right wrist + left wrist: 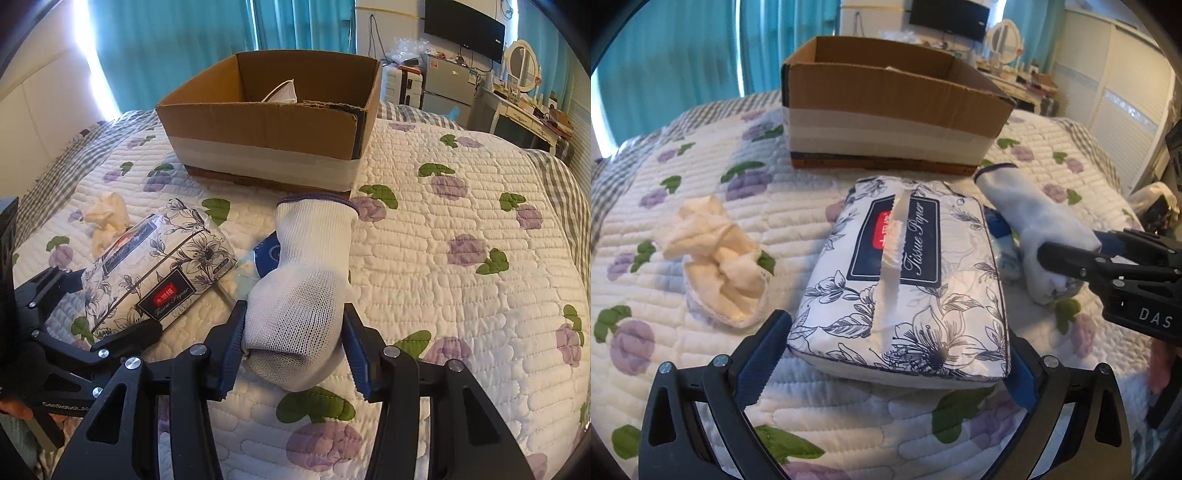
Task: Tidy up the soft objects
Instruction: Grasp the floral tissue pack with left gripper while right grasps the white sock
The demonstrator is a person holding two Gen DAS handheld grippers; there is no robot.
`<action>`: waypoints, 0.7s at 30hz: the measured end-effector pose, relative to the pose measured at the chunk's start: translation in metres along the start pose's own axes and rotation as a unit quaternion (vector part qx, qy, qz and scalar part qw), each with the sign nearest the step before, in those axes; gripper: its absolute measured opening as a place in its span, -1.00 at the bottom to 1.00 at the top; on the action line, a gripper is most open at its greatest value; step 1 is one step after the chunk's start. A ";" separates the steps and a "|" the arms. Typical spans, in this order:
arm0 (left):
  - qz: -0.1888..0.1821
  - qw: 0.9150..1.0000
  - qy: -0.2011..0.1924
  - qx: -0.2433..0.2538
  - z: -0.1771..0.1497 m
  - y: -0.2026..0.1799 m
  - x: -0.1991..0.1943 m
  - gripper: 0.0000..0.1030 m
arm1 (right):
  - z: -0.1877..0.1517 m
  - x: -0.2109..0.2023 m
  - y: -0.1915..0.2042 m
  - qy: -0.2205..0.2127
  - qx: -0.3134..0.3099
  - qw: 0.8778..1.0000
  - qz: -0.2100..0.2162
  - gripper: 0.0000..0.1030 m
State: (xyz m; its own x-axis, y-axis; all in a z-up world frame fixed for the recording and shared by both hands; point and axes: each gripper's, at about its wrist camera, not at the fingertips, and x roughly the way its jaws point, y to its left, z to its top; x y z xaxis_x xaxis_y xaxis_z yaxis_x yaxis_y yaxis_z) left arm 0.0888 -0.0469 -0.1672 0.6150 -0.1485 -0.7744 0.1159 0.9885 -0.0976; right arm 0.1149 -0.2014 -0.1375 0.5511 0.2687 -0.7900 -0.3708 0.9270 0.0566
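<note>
We've got the left gripper (pixel 894 354) straddling the near end of the tissue pack (pixel 905 280), jaws spread wide, both pads at the pack's sides; can't tell if they touch. Right gripper (pixel 293 354) jaws pinch the fingertip end of the white glove (pixel 306 291). Both lie on the bed quilt (pixel 461 295), just in front of the cardboard box (pixel 269 122). Crumpled cream cloth (pixel 716 258) sits left of the pack.

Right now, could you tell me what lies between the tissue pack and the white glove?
A small blue-and-white packet lies between the tissue pack and the white glove, partly tucked under the glove; the right wrist view shows it best.
</note>
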 end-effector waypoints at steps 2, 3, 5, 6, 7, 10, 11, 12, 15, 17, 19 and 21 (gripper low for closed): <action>-0.012 1.000 -0.006 0.004 -0.001 -0.001 -0.003 0.67 | 0.000 0.000 0.000 -0.001 0.000 1.000 0.000 -0.05; -0.012 1.000 -0.007 0.006 0.000 -0.001 -0.003 0.66 | 0.000 0.000 0.000 -0.001 -0.001 1.000 -0.001 -0.05; -0.010 1.000 -0.011 0.010 0.000 -0.003 -0.005 0.63 | 0.000 0.000 0.000 -0.003 -0.002 1.000 -0.002 -0.05; -0.010 1.000 -0.011 0.011 0.000 -0.004 -0.006 0.63 | 0.000 -0.001 0.001 -0.004 -0.003 1.000 -0.003 -0.05; -0.010 1.000 -0.011 0.011 -0.001 -0.004 -0.007 0.61 | 0.000 -0.002 0.001 -0.005 -0.003 1.000 -0.005 -0.05; -0.008 1.000 -0.016 0.005 0.000 -0.003 -0.013 0.57 | -0.001 -0.008 0.002 -0.012 -0.002 1.000 -0.008 -0.06; -0.008 1.000 -0.021 0.003 0.000 -0.003 -0.018 0.57 | -0.001 -0.010 0.002 -0.015 -0.001 1.000 -0.009 -0.06; -0.007 1.000 -0.026 0.001 0.001 -0.003 -0.022 0.57 | -0.001 -0.013 0.002 -0.017 -0.002 1.000 -0.010 -0.07; -0.004 0.999 -0.039 -0.001 0.002 -0.005 -0.035 0.57 | -0.002 -0.024 0.005 -0.026 -0.006 1.000 -0.011 -0.10; 0.006 0.999 -0.045 0.003 0.003 -0.009 -0.045 0.56 | -0.002 -0.034 0.007 -0.036 -0.006 0.999 -0.010 -0.11; 0.012 0.999 -0.047 0.004 0.003 -0.013 -0.053 0.56 | -0.003 -0.047 0.010 -0.047 -0.006 0.999 -0.010 -0.11; 0.015 0.999 -0.048 0.001 0.002 -0.016 -0.060 0.56 | -0.005 -0.056 0.013 -0.054 -0.007 0.998 -0.011 -0.11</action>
State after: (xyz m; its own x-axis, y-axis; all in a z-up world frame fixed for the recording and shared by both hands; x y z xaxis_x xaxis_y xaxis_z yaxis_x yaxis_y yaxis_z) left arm 0.0511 -0.0542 -0.1178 0.6903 -0.1218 -0.7132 0.0981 0.9924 -0.0745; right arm 0.0754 -0.2058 -0.0951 0.6355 0.2759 -0.7211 -0.3677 0.9294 0.0315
